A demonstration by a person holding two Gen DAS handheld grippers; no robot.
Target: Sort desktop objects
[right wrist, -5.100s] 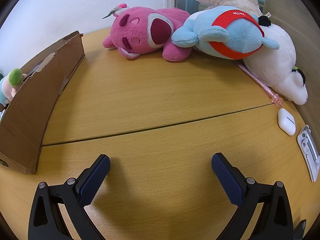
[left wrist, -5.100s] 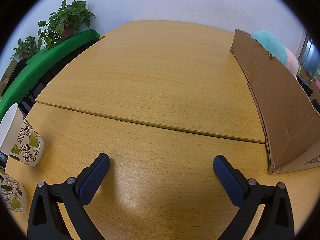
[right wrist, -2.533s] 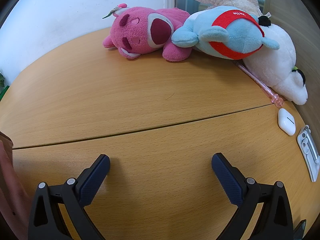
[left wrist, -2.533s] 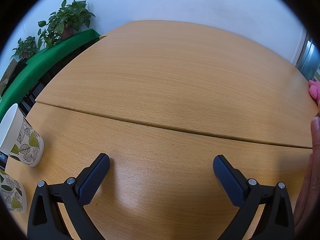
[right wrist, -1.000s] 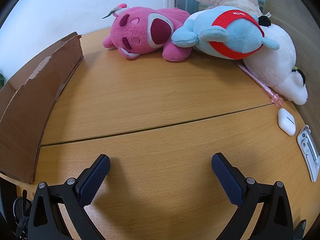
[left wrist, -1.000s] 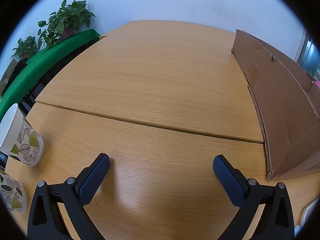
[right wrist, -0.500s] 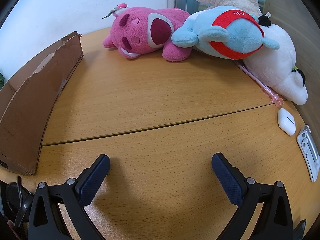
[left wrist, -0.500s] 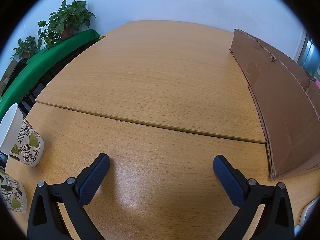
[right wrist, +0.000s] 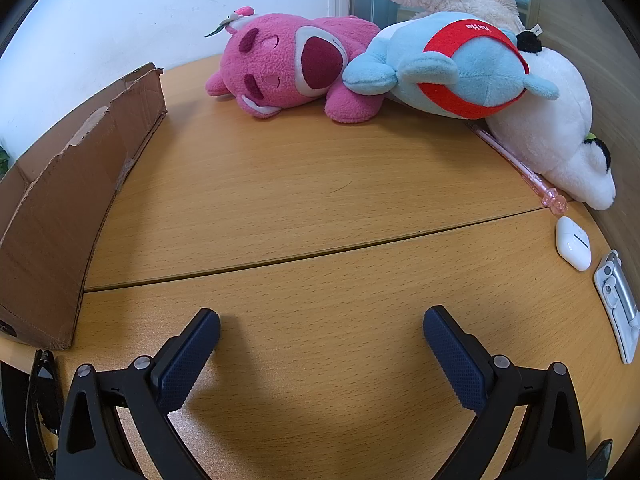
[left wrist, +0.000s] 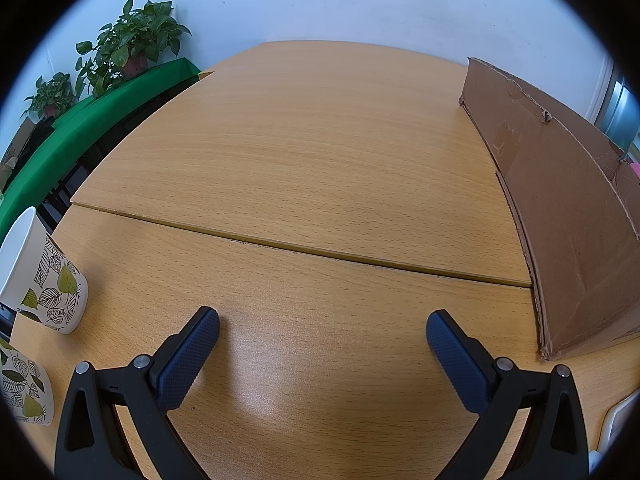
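My left gripper (left wrist: 322, 334) is open and empty above the wooden table (left wrist: 320, 152). My right gripper (right wrist: 321, 330) is open and empty too. A cardboard box (left wrist: 568, 204) stands at the right of the left wrist view and shows at the left of the right wrist view (right wrist: 60, 196). A pink plush bear (right wrist: 288, 64), a blue plush with a red band (right wrist: 452, 68) and a white plush (right wrist: 560, 132) lie at the table's far right. A pink pen (right wrist: 520, 168), a white earbud case (right wrist: 573, 243) and a white clip-like item (right wrist: 618, 304) lie near them.
Two leaf-patterned paper cups (left wrist: 44, 280) (left wrist: 22, 388) stand at the left edge. Black sunglasses (right wrist: 44, 396) lie just in front of the box's near corner. Potted plants (left wrist: 128, 44) sit on a green-covered bench (left wrist: 80, 128) beyond the table.
The cardboard box was taken away by a hand and set back without the toys seen in it before; in the last second it shifted slightly. Black sunglasses have appeared by its corner. Both grippers stayed still.
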